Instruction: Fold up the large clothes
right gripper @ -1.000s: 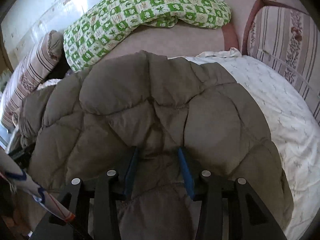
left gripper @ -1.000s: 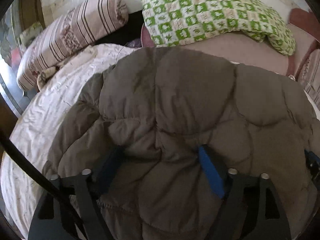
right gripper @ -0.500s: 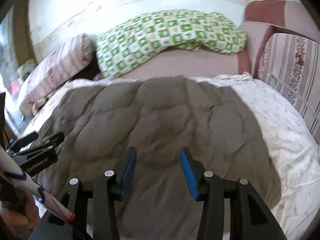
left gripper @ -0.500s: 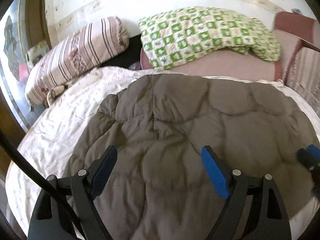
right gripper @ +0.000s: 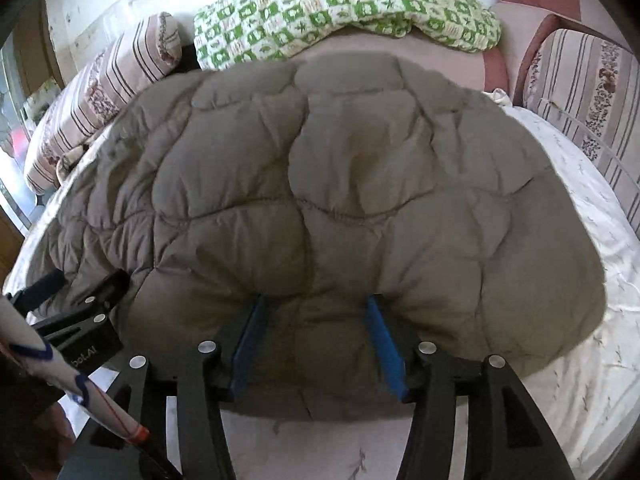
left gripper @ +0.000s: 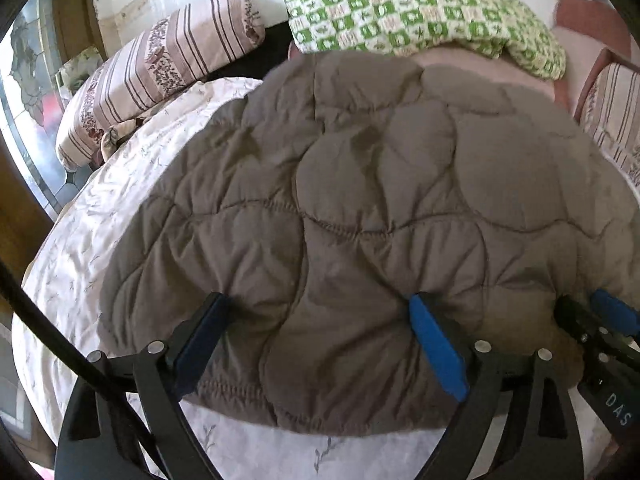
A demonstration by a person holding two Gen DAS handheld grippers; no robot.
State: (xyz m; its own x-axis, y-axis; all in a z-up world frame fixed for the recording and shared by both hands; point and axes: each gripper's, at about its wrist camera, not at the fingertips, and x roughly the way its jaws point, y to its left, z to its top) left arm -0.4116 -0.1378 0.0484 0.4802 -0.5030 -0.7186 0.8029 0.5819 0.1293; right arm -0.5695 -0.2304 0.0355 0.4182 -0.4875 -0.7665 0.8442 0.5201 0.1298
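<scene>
The brown quilted puffer garment (left gripper: pixel 360 208), lifted and bunched a second ago, now lies spread flat on the white floral bedsheet (left gripper: pixel 100 240) below the green checked pillow (left gripper: pixel 420 12), left gripper (left gripper: pixel 320 344) wide open, right gripper (right gripper: pixel 316 344) part-open and empty: released, ready for regrasping.

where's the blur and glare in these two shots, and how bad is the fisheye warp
Left wrist view: the far edge of the brown jacket is smeared against the green checked pillow, the window at left is blown out, and the bed sheet curves hard. Right wrist view: sharper, the wall is washed out, and black corners ring the picture.
</scene>
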